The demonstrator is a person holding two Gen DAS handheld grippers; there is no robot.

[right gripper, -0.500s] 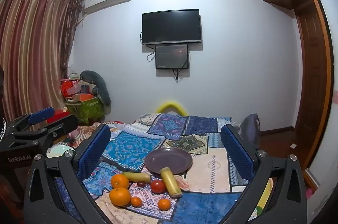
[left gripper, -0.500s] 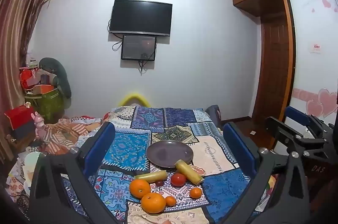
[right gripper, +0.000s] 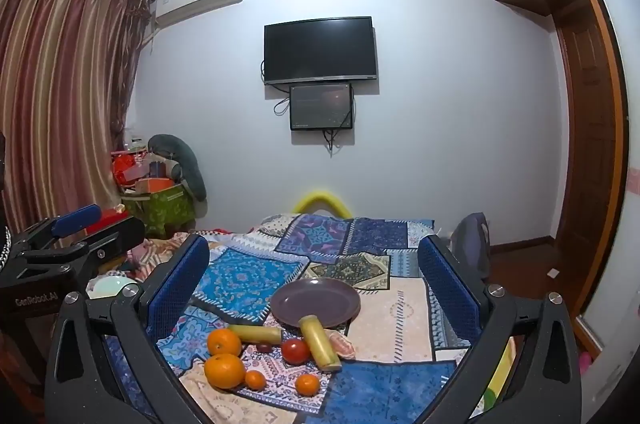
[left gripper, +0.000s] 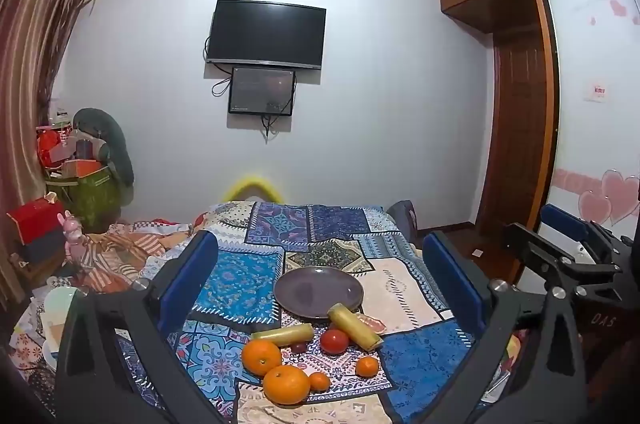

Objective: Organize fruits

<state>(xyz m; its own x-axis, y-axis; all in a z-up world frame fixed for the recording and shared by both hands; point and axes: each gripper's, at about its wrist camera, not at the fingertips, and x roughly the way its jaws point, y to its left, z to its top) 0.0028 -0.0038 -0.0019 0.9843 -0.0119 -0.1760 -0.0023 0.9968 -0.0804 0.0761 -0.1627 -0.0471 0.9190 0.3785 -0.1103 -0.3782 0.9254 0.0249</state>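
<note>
Patchwork bed (left gripper: 248, 276), fruit low in our frame.
Both our claws, left claw (left gripper: 320, 260) and right claw (right gripper: 314, 258), gape wide and empty; oranges (left gripper: 286, 384) lie low-centre between the fingers.

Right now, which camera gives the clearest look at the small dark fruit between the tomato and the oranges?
Neither is good. The right wrist view shows the small dark fruit more openly; in the left wrist view it sits partly tucked under the yellow stick.

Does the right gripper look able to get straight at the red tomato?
Probably yes: the right gripper is open and empty, and the tomato lies uncovered ahead between its fingers, though a yellow stick lies close beside it.
</note>
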